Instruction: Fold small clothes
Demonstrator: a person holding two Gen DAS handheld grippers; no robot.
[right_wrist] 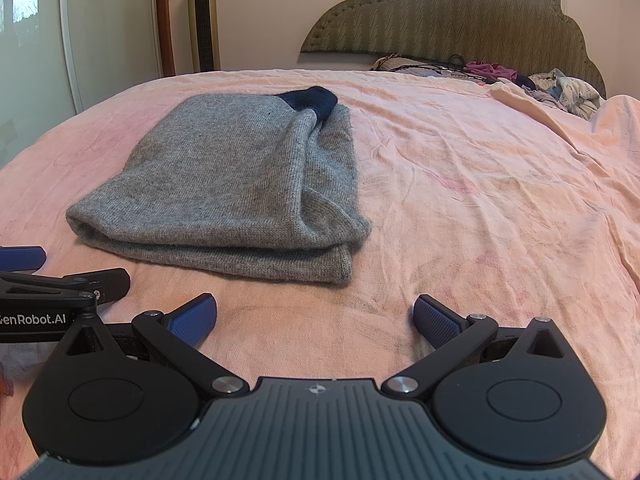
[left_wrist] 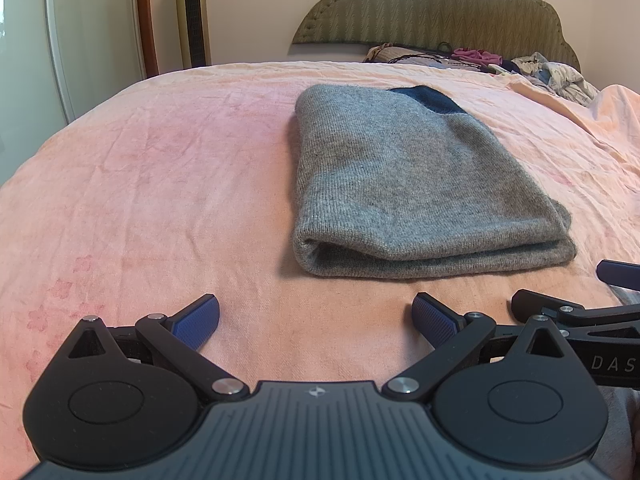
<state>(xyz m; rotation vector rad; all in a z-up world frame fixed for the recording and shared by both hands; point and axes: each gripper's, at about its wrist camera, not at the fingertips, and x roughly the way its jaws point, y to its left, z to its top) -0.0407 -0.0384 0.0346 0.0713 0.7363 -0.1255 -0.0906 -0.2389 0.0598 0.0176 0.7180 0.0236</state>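
Note:
A grey knitted garment [left_wrist: 404, 176] lies folded into a thick rectangle on the pink bedsheet [left_wrist: 160, 184], a dark blue trim [left_wrist: 432, 100] showing at its far end. From the right wrist view the same garment [right_wrist: 240, 184] sits ahead and to the left, its dark blue trim [right_wrist: 316, 100] at the back. My left gripper [left_wrist: 316, 316] stands open just short of the garment's near fold, nothing between its blue pads. My right gripper [right_wrist: 316, 316] is open too, over bare bedsheet [right_wrist: 480, 200] near the garment's front right corner. Each gripper shows at the edge of the other's view.
An upholstered green headboard [left_wrist: 440, 4] rises at the far end, with a heap of mixed clothes [right_wrist: 560, 88] and a cable below it. A tall gold tower fan [right_wrist: 204, 16] and a glass-fronted wardrobe [right_wrist: 36, 48] stand to the left. The sheet bunches up at far right.

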